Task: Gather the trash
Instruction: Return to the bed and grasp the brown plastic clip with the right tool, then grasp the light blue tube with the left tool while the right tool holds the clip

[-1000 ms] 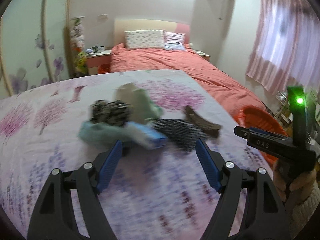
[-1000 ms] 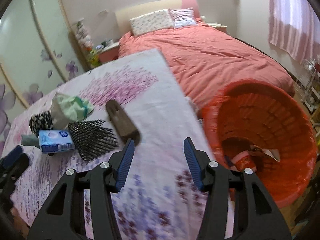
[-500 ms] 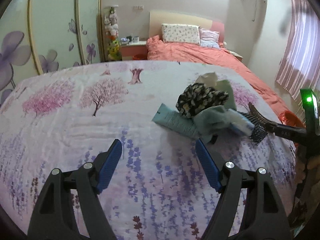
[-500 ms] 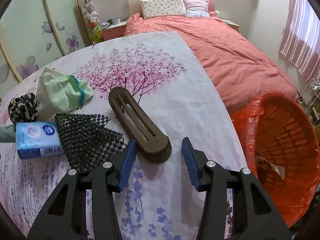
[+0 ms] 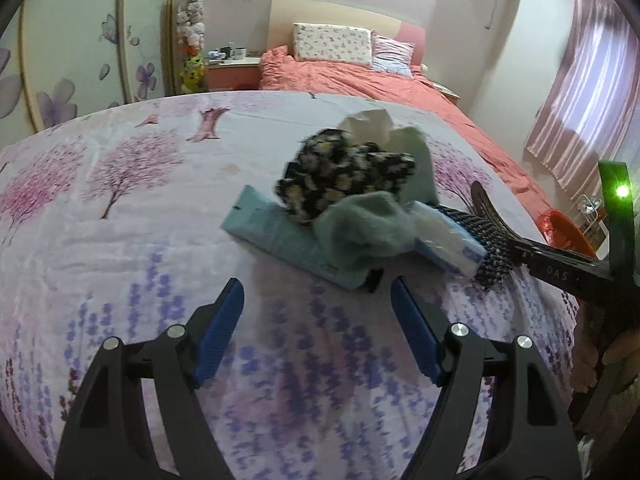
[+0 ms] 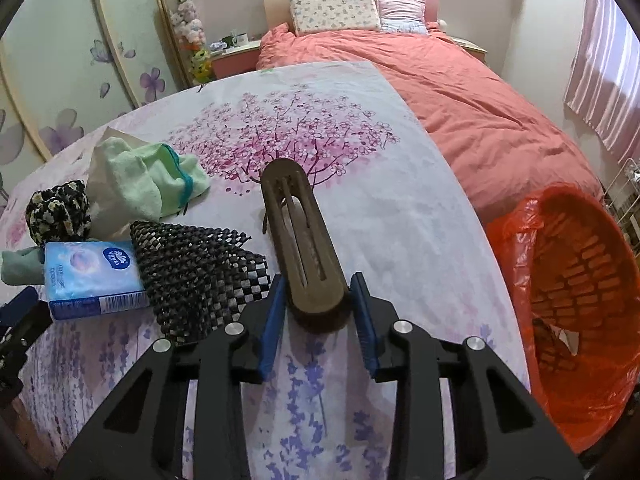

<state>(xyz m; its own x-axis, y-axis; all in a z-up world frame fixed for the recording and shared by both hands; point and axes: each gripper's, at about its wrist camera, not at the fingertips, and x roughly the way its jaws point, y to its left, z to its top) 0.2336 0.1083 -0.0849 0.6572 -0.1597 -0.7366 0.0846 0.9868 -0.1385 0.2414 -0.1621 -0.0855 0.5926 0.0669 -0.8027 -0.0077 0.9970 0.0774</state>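
Closing right gripper (image 6: pixel 318 312) on the near end of the brown slotted piece (image 6: pixel 300 240), frame centre; jaws just narrowed, pads look touching. Seat it squarely before lifting toward the orange bin (image 6: pixel 580 300), right edge. Left gripper (image 5: pixel 316 328) open, empty.

Soft, even indoor light fills both views, brightest through the striped pink curtain (image 5: pixel 588 92) at two o'clock; the left wrist view is purple-tinted and smeared by motion blur, worst on the black floral fabric bundle (image 5: pixel 344 176); the right wrist view is sharp; fisheye bending and dark corners ring both
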